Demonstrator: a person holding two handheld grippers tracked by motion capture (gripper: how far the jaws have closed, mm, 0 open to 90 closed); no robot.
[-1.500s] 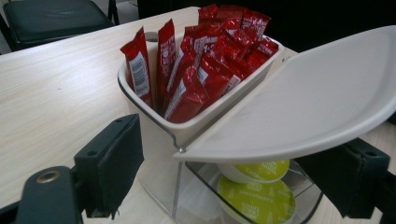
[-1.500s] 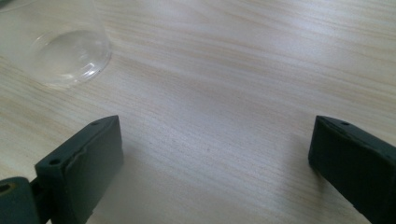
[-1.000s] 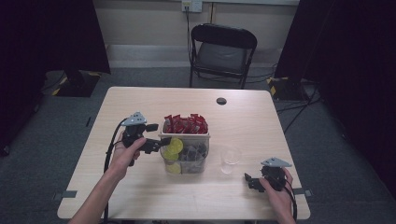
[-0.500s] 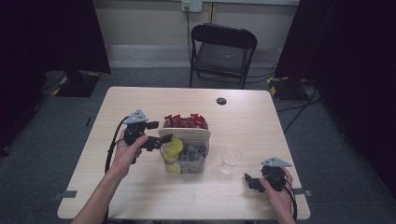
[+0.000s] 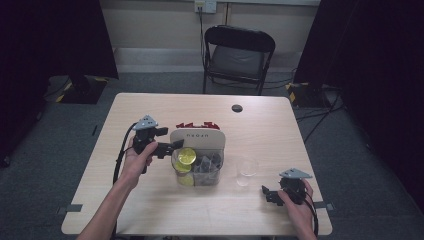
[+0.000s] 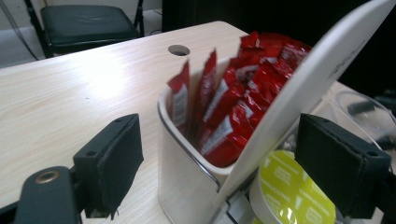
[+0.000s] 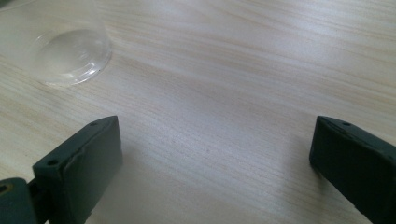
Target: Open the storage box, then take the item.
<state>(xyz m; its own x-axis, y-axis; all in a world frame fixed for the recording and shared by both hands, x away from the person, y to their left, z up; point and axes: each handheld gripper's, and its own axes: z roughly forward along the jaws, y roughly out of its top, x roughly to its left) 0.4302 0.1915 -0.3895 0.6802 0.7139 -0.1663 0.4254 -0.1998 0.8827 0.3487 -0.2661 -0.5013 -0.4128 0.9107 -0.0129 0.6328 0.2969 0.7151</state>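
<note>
Near the middle of the table point(image 5: 150, 105), slightly toward its left edge, the left gripper point(image 5: 172, 146) sits at the left side of a white organiser point(image 5: 197, 137). Its jaws are spread wide, one on each side of the container's near corner, gripping nothing. The rear compartment holds upright red sachets point(image 6: 233, 98); a yellow-lidded pod point(image 6: 292, 193) lies in the clear front section (other contents there are too indistinct to identify). A white panel point(image 6: 303, 88) slants across the left gripper view. By the table's front right corner, the right gripper point(image 5: 267, 194) rests low, jaws parted over bare wood. A clear plastic cup point(image 5: 246, 170) stands between it and the organiser.
</note>
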